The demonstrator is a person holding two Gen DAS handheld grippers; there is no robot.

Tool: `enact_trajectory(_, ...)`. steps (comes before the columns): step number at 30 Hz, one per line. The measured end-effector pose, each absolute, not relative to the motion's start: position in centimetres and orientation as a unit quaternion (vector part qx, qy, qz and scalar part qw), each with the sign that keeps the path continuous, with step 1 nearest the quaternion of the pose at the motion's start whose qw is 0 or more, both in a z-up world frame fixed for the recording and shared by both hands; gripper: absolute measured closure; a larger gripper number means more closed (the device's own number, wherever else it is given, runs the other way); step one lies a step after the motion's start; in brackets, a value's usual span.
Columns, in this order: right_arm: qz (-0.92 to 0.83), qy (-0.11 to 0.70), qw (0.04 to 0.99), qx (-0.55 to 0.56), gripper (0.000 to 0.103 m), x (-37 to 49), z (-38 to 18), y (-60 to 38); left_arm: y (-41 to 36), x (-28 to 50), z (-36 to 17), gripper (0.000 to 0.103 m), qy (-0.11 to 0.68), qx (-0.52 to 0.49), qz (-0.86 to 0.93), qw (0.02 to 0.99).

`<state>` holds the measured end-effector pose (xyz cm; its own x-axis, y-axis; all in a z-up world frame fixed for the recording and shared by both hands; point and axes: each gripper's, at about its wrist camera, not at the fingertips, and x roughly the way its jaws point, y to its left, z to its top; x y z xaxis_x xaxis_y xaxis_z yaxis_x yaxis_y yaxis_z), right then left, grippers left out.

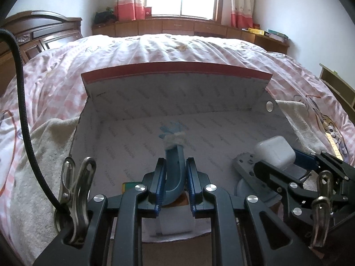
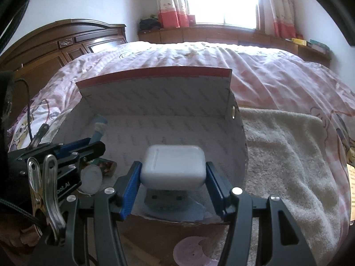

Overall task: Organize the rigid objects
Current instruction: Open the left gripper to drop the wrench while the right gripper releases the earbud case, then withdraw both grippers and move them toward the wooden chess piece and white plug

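Observation:
An open cardboard box (image 1: 177,95) with a raised lid lies on the bed; it also shows in the right wrist view (image 2: 155,93). My left gripper (image 1: 175,177) is shut on a curved blue tool (image 1: 175,168) with a pale wrapped tip, held over the box's inside. My right gripper (image 2: 174,177) is shut on a white rounded case (image 2: 173,169), held above the box's near edge. The right gripper (image 1: 295,166) with the case (image 1: 275,153) shows at the right of the left wrist view. The left gripper (image 2: 77,153) shows at the left of the right wrist view.
Inside the box lie a grey flat piece (image 2: 168,201), a white round lid (image 2: 91,178) and a small patterned can (image 2: 106,166). A cream towel (image 2: 288,155) lies under and right of the box on the pink bedcover (image 1: 155,48). A wooden headboard (image 2: 62,44) stands left.

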<state>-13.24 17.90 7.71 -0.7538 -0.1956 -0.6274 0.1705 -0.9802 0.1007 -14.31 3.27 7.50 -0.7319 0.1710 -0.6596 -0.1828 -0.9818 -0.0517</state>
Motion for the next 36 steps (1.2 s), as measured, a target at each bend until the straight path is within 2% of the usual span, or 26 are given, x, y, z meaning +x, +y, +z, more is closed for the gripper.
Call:
enact_trajectory(5,-0.940,-0.023,0.096,0.325,0.043,-13.1,8.0,18.1,3.6,-14.3,7.6,0.070,0.017,-0.352,0.932,0.091)
enact_trajectory(36,-0.941,-0.042,0.118,0.315,0.043,-9.0,9.6,17.7,2.2,-10.6,9.1,0.069,-0.003,-0.356,0.931,0.081)
